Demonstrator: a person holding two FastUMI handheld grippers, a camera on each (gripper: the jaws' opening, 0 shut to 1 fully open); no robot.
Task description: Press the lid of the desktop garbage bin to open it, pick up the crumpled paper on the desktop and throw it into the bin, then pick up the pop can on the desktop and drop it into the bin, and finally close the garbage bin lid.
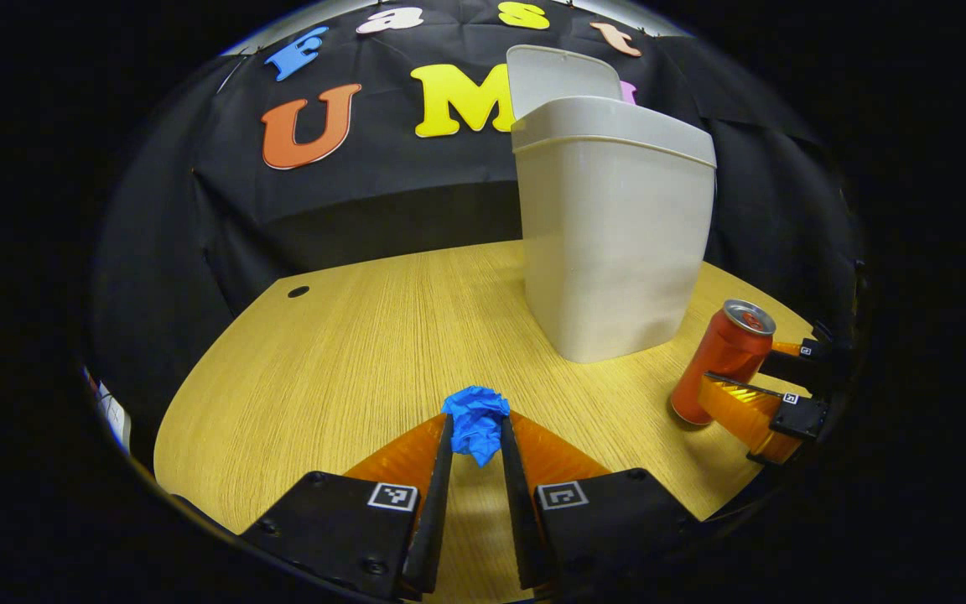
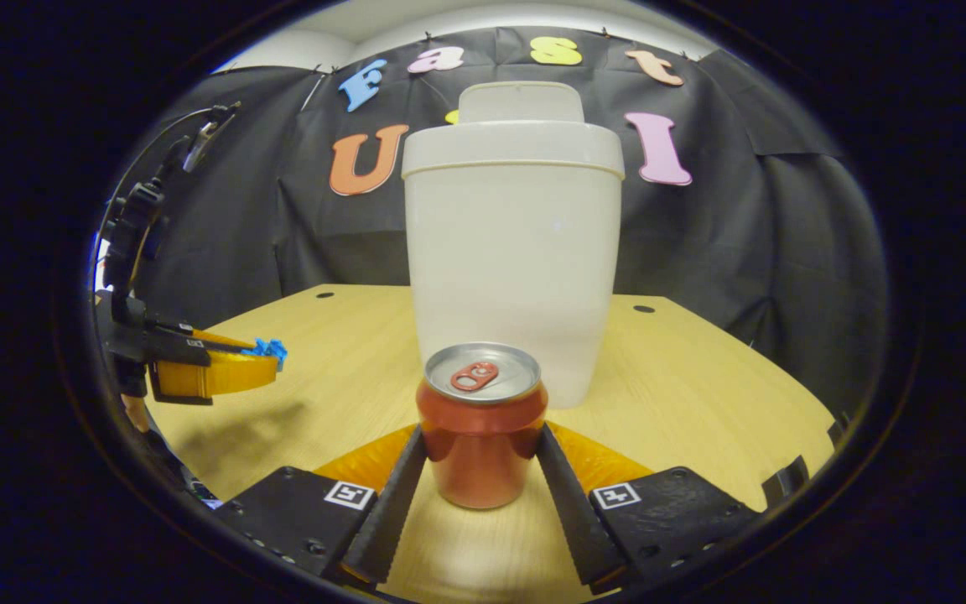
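The crumpled blue paper (image 1: pixel 476 415) sits between the fingers of my left gripper (image 1: pixel 476 421), which is shut on it. The right gripper view shows that gripper (image 2: pixel 267 359) held a little above the wooden desk (image 2: pixel 684 386), with the paper (image 2: pixel 270 346) at its tips. The red pop can (image 2: pixel 481 428) stands upright on the desk. My right gripper (image 2: pixel 481 431) is shut on the can, one finger pressing each side. The cream garbage bin (image 2: pixel 512 252) stands behind the can with its lid (image 2: pixel 521 101) raised. The left gripper view has the bin (image 1: pixel 613 243), the can (image 1: pixel 722 356) and the right gripper (image 1: pixel 741 369) to its right.
Black cloth walls close in the desk at the back and sides. Small cable holes (image 2: pixel 644 309) mark the desk's far corners. Bare desk surface (image 1: pixel 349 352) lies to the left of the bin.
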